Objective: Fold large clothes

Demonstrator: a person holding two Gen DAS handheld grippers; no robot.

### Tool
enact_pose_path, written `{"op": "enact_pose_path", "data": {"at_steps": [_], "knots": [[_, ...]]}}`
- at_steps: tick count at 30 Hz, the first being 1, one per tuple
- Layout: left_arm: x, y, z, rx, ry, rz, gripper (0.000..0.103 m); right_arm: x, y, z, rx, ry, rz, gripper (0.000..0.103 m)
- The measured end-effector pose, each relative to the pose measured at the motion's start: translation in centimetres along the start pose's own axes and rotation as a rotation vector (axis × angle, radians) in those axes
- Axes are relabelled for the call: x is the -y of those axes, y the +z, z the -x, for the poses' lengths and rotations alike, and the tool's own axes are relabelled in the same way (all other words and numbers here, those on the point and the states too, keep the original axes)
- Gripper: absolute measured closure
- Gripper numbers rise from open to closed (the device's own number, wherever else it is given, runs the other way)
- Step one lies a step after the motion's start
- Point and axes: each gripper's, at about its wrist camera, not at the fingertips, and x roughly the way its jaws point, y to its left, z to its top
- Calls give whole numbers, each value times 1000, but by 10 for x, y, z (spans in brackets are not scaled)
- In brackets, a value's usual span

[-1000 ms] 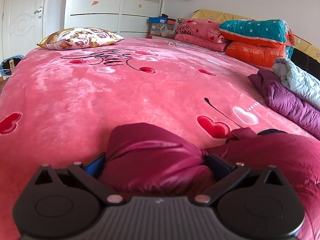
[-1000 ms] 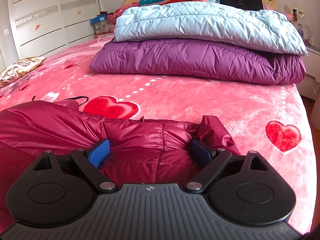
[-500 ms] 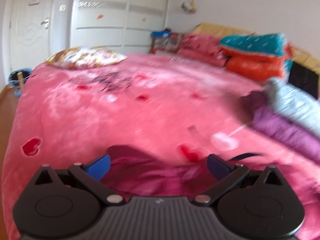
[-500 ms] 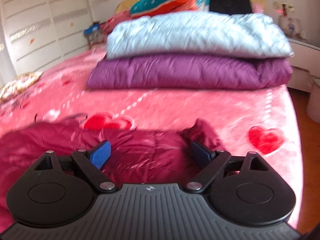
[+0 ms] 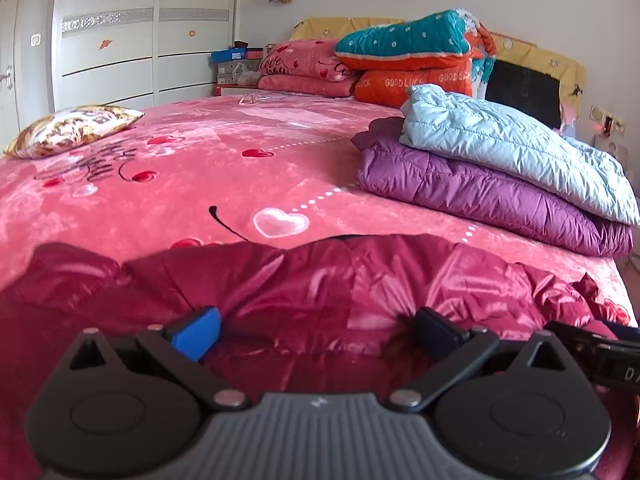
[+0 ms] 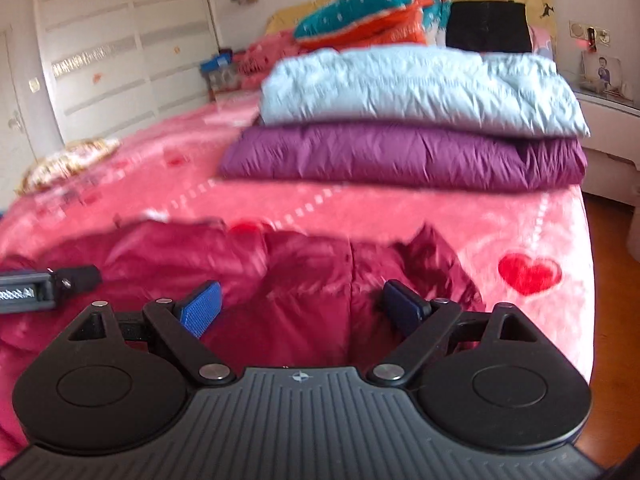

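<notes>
Pink plush bedding with red hearts covers the bed (image 5: 224, 184), and my work sits at its near edge. Across that edge lies the crimson puffer jacket (image 5: 344, 280), spread flat and wrinkled, with one loose corner poking up toward the bed's right edge in the right wrist view (image 6: 432, 256).

My left gripper (image 5: 316, 326) has its blue pads spread wide, with jacket fabric lying between them but not pinched. My right gripper (image 6: 302, 306) is likewise wide, set over the padded panels near the jacket's right end, gripping nothing. The 2 tools are close together; each shows at the edge of the other's view.

Toward the far right corner rest 2 finished pieces, a pale blue jacket (image 5: 508, 148) stacked on a purple jacket (image 5: 480, 196), so I judge this crimson one is the 3rd garment, partway through its folds.

I read this as the moment between folds: fabric laid down, jaws released. Next I would need to pick a fresh hem or side edge with both tools, close firmly on the slippery shell, and carry it over evenly so the padding does not spring back.
</notes>
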Motion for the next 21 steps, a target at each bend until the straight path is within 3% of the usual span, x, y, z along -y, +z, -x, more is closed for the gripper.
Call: {"op": "enact_pose_path", "data": {"at_steps": [11, 21], "knots": [[-2, -24, -15, 74, -27, 23, 0, 0, -9, -18, -11, -25, 2, 0], [0, -24, -19, 62, -22, 9, 0, -5, -7, -27, -16, -34, 10, 0]]}}
